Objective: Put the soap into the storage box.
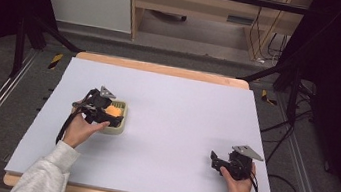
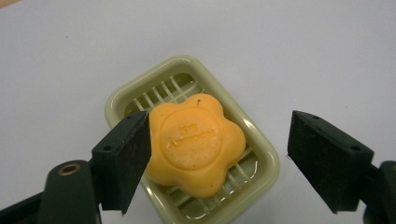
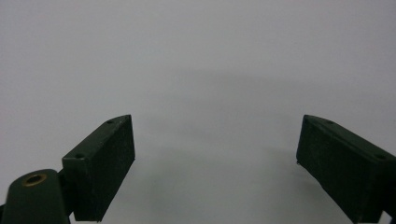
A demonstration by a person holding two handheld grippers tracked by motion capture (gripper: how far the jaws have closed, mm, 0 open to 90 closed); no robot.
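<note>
A: Hovering over the soap dish (image 1: 118, 117), that's the left gripper (image 1: 103, 112). Jaws wide apart, nothing clamped.

B: Left gripper view agrees? Left gripper (image 2: 219, 154) looks open there too.

A: Yes. One jaw sits at the edge of the orange soap (image 2: 196, 143), looks like touching or just beside it, can't tell which. The other jaw is well clear of the soap, out past the dish (image 2: 264, 154) rim, over bare table (image 2: 327, 56).

B: Soap location?

A: Inside the dish, lying flat on the slatted bottom. Flower shape, round stamped centre, lettering too blurred to read. In the high view the soap (image 1: 114, 111) shows as an orange patch in the dish, partly covered by the gripper.

B: Dish itself?

A: Pale green, rectangular with rounded corners, resting on the white table (image 1: 182, 107). Left of the table middle, nearer the person's side than the far edge.

B: Left hand (image 1: 84, 130)?

A: Just beside the dish, on the near-left side of it, grey sleeve behind.

B: Right gripper (image 1: 216, 161)?

A: Well apart from the dish, far to its right and nearer the front edge. Held low by the right hand (image 1: 239, 182).

B: State?

A: Right gripper view: right gripper (image 3: 215, 163) jaws spread wide, holding nothing, plain white table (image 3: 210, 70) between them.

B: Anything beside the dish?

A: Just table surface around it.
</note>
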